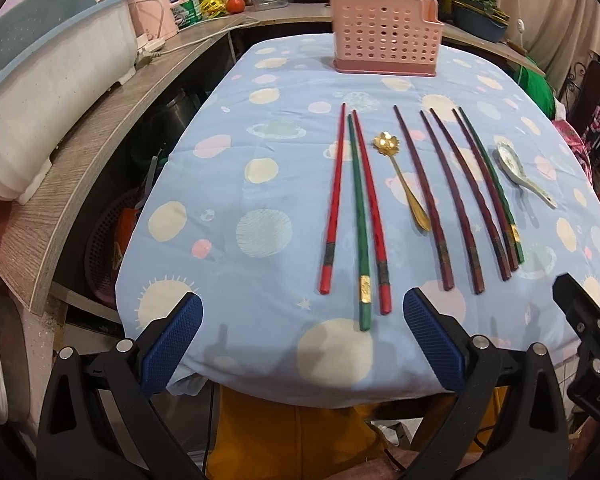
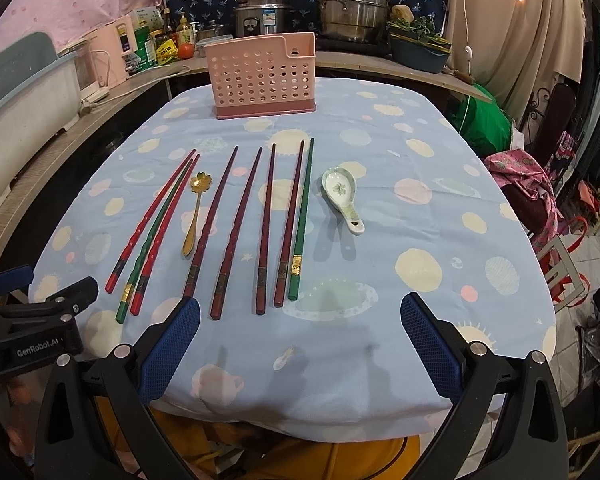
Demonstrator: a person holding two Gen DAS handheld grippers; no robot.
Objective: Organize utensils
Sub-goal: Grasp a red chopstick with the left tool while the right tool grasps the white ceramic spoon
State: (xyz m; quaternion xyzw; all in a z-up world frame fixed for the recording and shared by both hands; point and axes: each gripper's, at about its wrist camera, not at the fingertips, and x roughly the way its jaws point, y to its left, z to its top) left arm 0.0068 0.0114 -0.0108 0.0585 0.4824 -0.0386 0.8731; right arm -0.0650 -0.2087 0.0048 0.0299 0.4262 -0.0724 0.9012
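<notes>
We hold the left gripper (image 1: 302, 344) spread wide over the near table edge (image 1: 260, 384), empty. Left to right lie 3 red and green chopsticks (image 1: 358, 216), a gold spoon (image 1: 404, 184), 5 dark chopsticks (image 1: 456, 200), then a ceramic spoon (image 2: 342, 196). The pink holder (image 2: 260, 76) stands far. Our right gripper (image 2: 300, 344) is also spread, over open cloth (image 2: 420, 220).
</notes>
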